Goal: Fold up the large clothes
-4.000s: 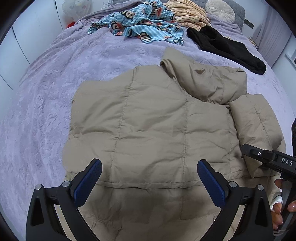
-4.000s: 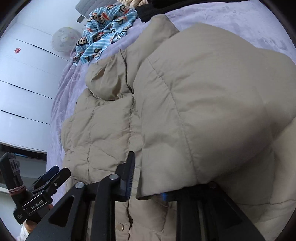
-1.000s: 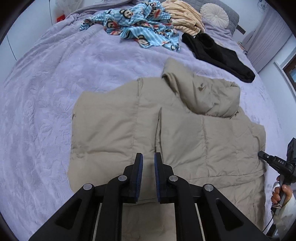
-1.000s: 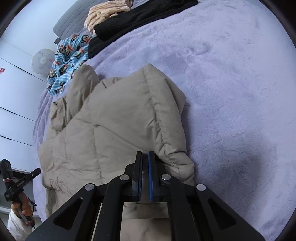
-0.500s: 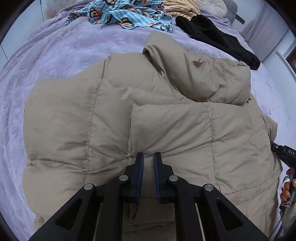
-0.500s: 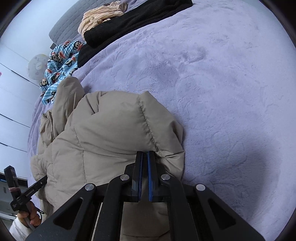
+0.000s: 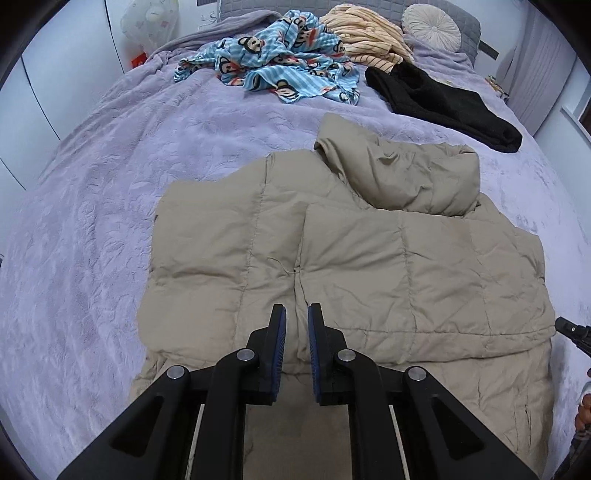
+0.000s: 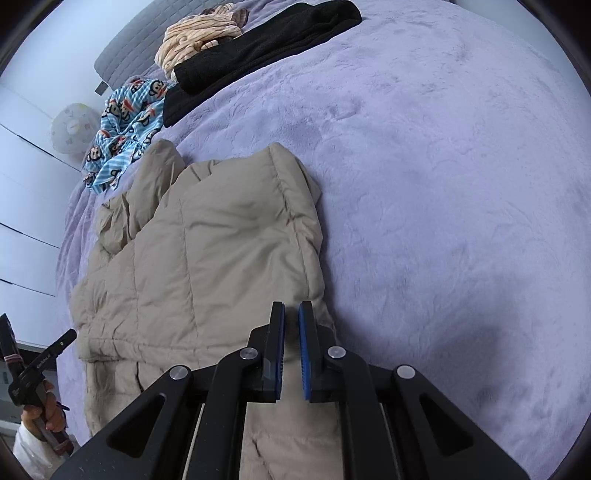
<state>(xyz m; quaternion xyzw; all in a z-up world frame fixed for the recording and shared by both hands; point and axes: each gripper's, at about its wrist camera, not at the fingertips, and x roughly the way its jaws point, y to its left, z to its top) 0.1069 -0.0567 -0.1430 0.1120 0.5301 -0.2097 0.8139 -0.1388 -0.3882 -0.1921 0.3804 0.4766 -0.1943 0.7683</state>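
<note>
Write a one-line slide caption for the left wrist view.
Left gripper hovers nearly closed over a partly folded beige puffer jacket on a lavender bedspread.

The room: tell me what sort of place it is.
Most likely a bedroom. A wide bed under a lilac cover holds a tan jacket and loose clothes, with a round cushion against a grey headboard.

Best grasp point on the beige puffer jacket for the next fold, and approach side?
Probably the unfolded left edge of the beige puffer jacket, coming in from the bare purple bedspread with the left gripper. The right panel already lies folded over it; the left edge is free.
</note>
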